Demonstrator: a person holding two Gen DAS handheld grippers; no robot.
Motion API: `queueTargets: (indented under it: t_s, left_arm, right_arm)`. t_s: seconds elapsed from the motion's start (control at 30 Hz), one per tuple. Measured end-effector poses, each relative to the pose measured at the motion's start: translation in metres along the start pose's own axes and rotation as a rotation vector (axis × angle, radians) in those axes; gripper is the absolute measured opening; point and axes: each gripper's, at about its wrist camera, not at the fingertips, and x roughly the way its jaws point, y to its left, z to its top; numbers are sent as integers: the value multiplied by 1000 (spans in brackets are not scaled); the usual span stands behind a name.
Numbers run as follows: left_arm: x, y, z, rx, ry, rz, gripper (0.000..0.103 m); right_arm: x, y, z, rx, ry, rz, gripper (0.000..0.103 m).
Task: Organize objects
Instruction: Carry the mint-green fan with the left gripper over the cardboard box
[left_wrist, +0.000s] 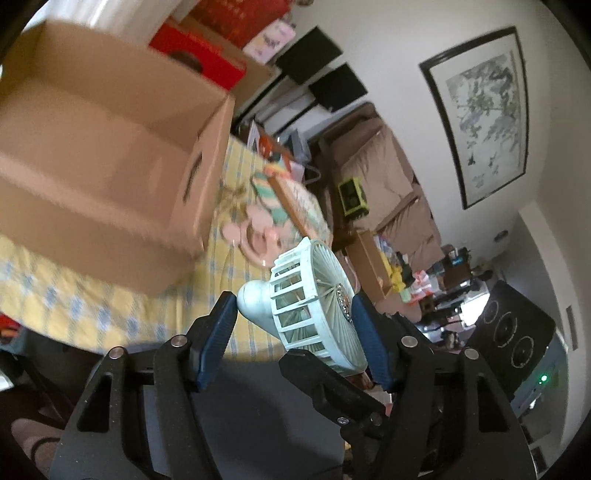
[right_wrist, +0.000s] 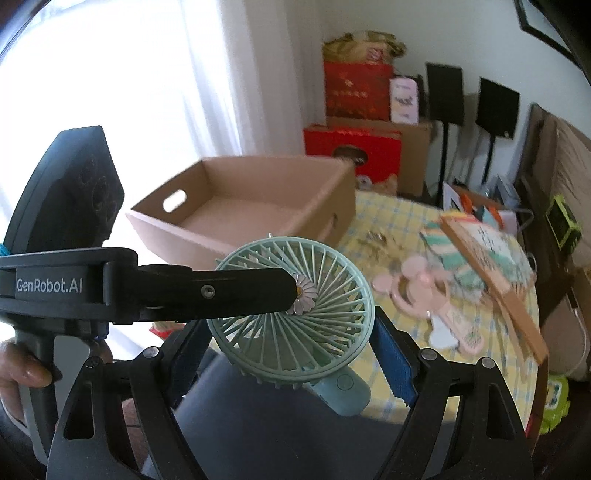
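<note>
our left tongs (left_wrist: 293, 325) are clamped on the mint-green handheld fan (left_wrist: 314, 306), one blue pad against its daisy-badged front grille and the other against the rounded back of its body, so the fan hangs in the air just off the near edge of the bench (left_wrist: 122, 314). in the right wrist view the same fan (right_wrist: 291, 314) faces us, its round grille sitting between the blue pads of our right tongs (right_wrist: 286, 350), which stand apart; whether either pad touches the fan's rim we cannot tell. the black finger of the left tool crosses in from the left and meets the daisy at the fan's centre.

beyond the fan, on the yellow checked bench cloth, sits an open cardboard box (right_wrist: 243, 210) with a cut-out handle in its side. to the right of the box lie a pink mouse-eared fan (right_wrist: 417, 288) and a woven hand fan (right_wrist: 491, 266), well apart from the held fan.
</note>
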Motion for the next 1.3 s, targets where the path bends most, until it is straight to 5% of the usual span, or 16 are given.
queueTargets:
  t_s: [0.3,0.67,0.97,1.3]
  left_arm:
    - [-48,17,63,-42,-90,25,60]
    - [-45,78,130,-120,-37,150,60]
    - [2,142,143,-243,122,134,60]
    - [30,164,143,-287,198,129,47]
  right_arm:
    - [20,26,74,-69,-12,114,84]
    - [113,33,133,5,159,290,84]
    - [181,24,123,43,296,279,85]
    - [187,31,118,-71,307,180,90]
